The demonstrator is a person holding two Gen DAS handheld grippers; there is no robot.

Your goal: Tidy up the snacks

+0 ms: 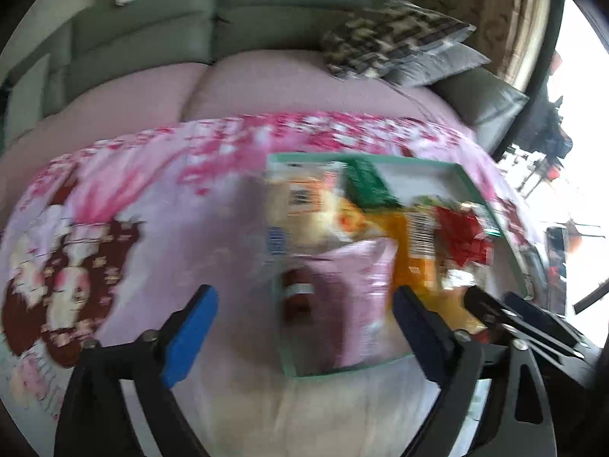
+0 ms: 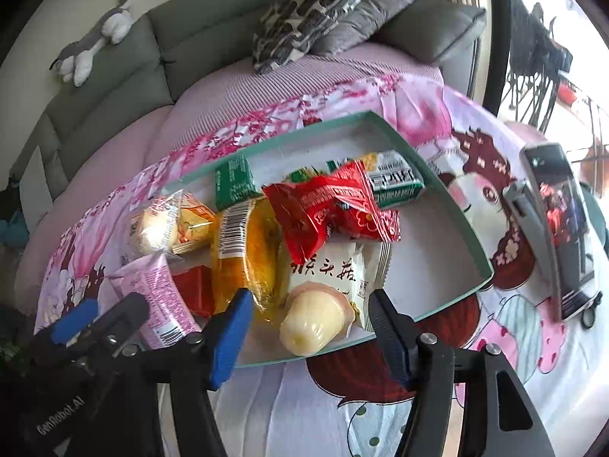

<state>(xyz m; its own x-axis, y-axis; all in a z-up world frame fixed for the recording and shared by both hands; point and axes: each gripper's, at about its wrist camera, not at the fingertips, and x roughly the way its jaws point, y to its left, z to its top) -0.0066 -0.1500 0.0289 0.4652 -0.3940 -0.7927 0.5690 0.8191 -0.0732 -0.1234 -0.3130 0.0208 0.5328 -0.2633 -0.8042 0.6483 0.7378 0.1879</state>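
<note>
Left wrist view, badly smeared by motion, has the left gripper [image 1: 304, 327] with its blue pads spread wide and nothing pressed between them; a pink packet [image 1: 354, 304] lies in the gap at the near corner of the tray [image 1: 426, 163], clear of both pads. Right wrist view is sharp: the right gripper [image 2: 310, 327] stands parted over the near rim of the same green-edged tray [image 2: 449, 205], a pale yellow jelly cup [image 2: 312, 323] lying between its fingers [image 2: 228, 339] without either pad pressing it, so both grippers are released. Counted in the tray from this view: one pink packet [image 2: 156, 297], one clear wrapper with a round bun [image 2: 160, 224], one orange packet with a barcode [image 2: 243, 251], one small red pack [image 2: 192, 289] tucked under it, one crinkled red wrapper [image 2: 327, 205], one white packet with red characters [image 2: 342, 270], one jelly cup, and two green boxes, one near the far rim [image 2: 232, 182] and one to the right [image 2: 396, 182]. The far right part of the tray floor is bare. One phone on a stand [image 2: 559, 228] sits on the printed cloth [image 2: 475, 175] just right of the tray; behind are one grey sofa [image 2: 125, 76], three cushions [image 2: 316, 11] and one plush toy [image 2: 91, 45]
</note>
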